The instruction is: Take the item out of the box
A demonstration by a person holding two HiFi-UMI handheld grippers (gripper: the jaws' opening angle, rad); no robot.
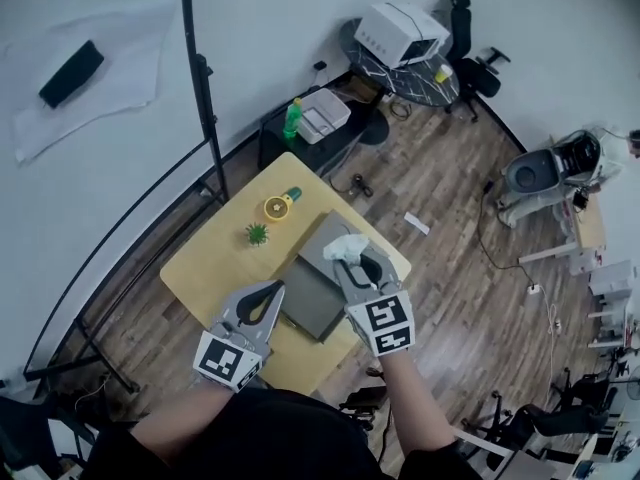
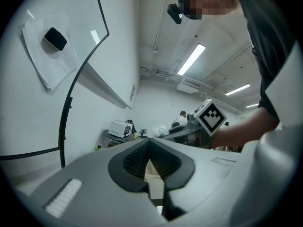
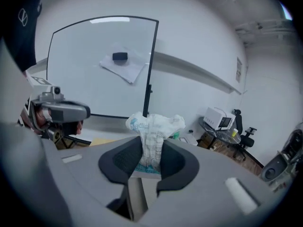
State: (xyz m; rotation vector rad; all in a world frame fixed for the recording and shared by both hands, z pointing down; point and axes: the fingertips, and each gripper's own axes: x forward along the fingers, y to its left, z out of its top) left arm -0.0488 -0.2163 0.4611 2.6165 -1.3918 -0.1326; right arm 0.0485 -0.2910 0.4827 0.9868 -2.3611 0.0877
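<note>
A flat grey box (image 1: 312,298) lies on the yellow table (image 1: 215,258), its lighter lid (image 1: 325,240) on the far side. My right gripper (image 1: 352,260) hovers above the box's right edge, shut on a white crumpled packet with teal print (image 1: 346,247). In the right gripper view the packet (image 3: 152,131) stands up between the pads and sticks out past the tips of my right gripper (image 3: 150,148). My left gripper (image 1: 272,290) sits at the box's near left edge. Its jaws are shut and empty in its own view (image 2: 149,150), which also shows the packet (image 2: 161,128) across the way.
A yellow round object with a green end (image 1: 280,206) and a small green plant (image 1: 257,234) sit on the table's far side. A black stand pole (image 1: 205,98) rises at the left. Beyond are a dark cabinet with a green bottle (image 1: 292,118) and a round table carrying a white appliance (image 1: 400,31).
</note>
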